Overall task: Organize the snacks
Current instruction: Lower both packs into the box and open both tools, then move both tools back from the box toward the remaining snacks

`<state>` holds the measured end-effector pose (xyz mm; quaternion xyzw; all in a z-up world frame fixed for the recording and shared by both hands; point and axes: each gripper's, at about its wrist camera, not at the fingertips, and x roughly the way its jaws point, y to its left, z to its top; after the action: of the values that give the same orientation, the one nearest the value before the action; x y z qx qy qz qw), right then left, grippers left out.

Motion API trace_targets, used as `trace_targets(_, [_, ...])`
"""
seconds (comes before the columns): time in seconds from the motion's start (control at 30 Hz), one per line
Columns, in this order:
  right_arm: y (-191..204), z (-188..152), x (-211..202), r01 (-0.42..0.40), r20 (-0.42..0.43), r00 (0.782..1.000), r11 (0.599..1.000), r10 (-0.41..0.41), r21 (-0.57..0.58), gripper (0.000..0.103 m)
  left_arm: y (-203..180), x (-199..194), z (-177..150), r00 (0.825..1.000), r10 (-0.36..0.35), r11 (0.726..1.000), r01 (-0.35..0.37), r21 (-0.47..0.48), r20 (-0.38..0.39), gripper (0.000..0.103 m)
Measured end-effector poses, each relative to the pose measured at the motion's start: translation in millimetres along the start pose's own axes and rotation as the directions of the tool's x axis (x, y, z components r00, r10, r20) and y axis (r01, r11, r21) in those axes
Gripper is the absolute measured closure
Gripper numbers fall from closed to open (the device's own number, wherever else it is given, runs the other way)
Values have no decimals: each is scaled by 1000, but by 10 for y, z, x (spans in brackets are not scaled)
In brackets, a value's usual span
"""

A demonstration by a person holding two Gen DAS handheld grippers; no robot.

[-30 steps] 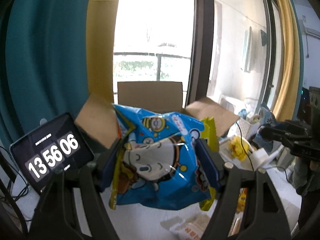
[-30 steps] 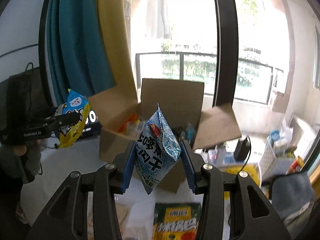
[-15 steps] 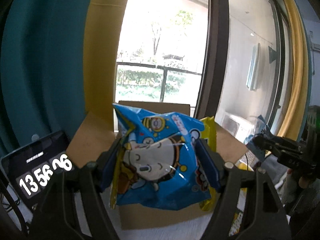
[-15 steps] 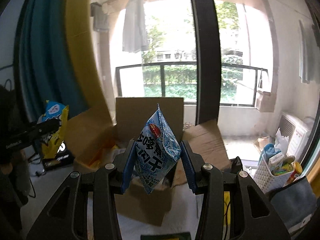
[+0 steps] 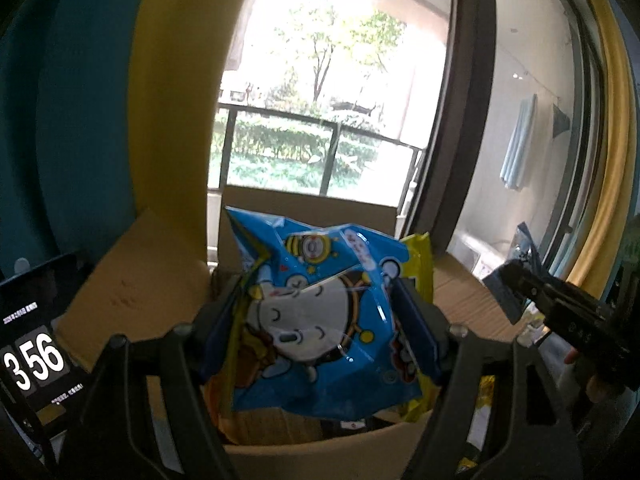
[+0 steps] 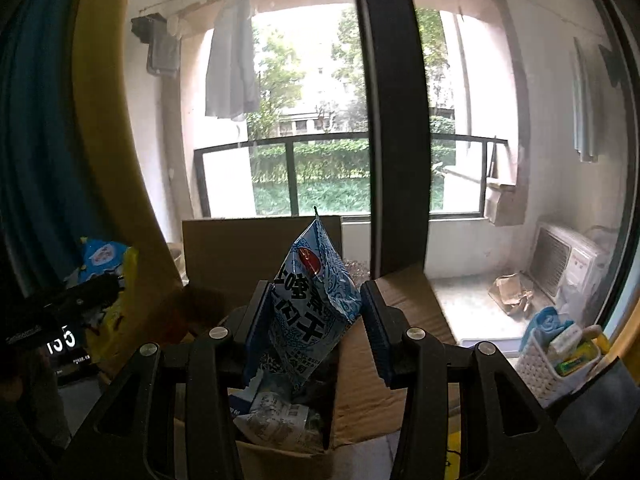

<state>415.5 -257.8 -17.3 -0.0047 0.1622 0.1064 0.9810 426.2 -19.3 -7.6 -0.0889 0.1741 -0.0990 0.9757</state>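
- Left wrist view: your left gripper (image 5: 320, 332) pinches a blue snack bag (image 5: 320, 336) printed with a cartoon face, at lower centre of the frame, one blue pad pressed to each side of it.
- A yellow packet (image 5: 420, 264) shows just behind the bag's right edge.
- The bag hangs over the open cardboard box (image 5: 132, 292), whose flaps spread to lower left and lower right; the near wall runs along the bottom.
- A dark screen with white digits (image 5: 32, 356) sits at the lower left edge.
- Your right gripper (image 5: 516, 280) enters from the right edge, with a pale blue packet (image 5: 524, 248) at its tip.
- Right wrist view: your right gripper (image 6: 316, 316) clamps that pale blue packet (image 6: 312, 304), upright at lower centre, its point upward.
- It sits above the cardboard box (image 6: 256, 248); more wrappers (image 6: 276, 424) lie inside below it.
- Your left gripper (image 6: 92, 292) shows at the left edge with the blue snack bag (image 6: 100, 256).
- A white basket (image 6: 548, 364) stands at lower right.
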Motion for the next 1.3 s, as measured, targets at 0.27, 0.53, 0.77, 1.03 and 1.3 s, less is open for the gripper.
trace_targets(0.27, [-19,-54,271,-13,-22,1000,1000,13,3,30,77,194,-6,997,-30,999,27,-44,-68,23])
trace_targets(0.53, [51,-26,183,-27,2,1000,999,27,-23,27,77,134,43,999,-35,998,33,-55,-24,8])
trace_targets(0.77, [91,-20,100,-41,10,999,999,41,-29,27,47,140,6,998,-35,999,33,-43,-46,8])
trace_targets(1.03, [85,24,-44,-59,13,998,998,59,-10,27,-89,-4,-1,998,-52,998,51,-28,-44,8])
trace_targets(1.3, [84,103,-290,-115,17,993,993,115,6,27,-286,-216,19,994,-103,995,102,-18,-35,8])
